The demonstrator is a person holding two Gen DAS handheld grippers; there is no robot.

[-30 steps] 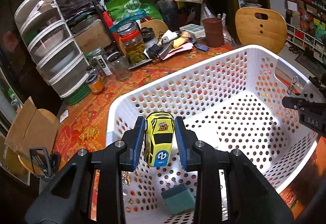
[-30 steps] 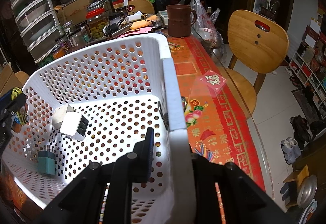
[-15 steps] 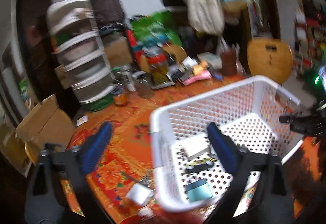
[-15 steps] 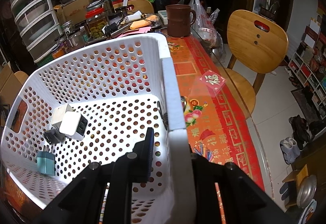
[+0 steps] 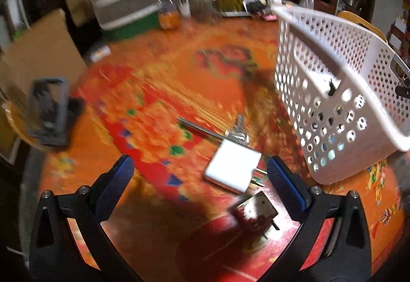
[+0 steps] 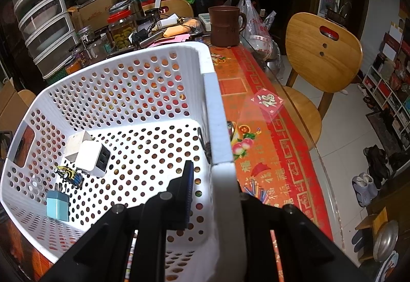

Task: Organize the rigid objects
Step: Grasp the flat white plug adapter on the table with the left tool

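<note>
My left gripper [image 5: 200, 171] hangs wide open over the orange tablecloth, nothing between its fingers. Just ahead of it lies a white plug adapter [image 5: 232, 169], with a bunch of keys [image 5: 237, 132] beyond and a small metal part [image 5: 257, 211] nearer. The white perforated basket [image 5: 340, 71] stands to its right. My right gripper [image 6: 217, 179] is shut on the basket's side wall [image 6: 217, 112]. Inside the basket lie a yellow toy car [image 6: 69, 175], a white USB charger [image 6: 92, 159], a white cube [image 6: 75, 144] and a teal plug [image 6: 57, 205].
Jars [image 6: 120, 29], stacked drawers [image 6: 43, 25], a brown mug [image 6: 225, 25] and clutter crowd the table's far end. A wooden chair [image 6: 323, 56] stands to the right. A black phone stand [image 5: 50, 112] and cardboard [image 5: 38, 56] sit at the left.
My left gripper opened and dropped the yellow car into the basket, then swung left and down over the tablecloth toward the white adapter. The right gripper stayed put on the basket wall.
</note>
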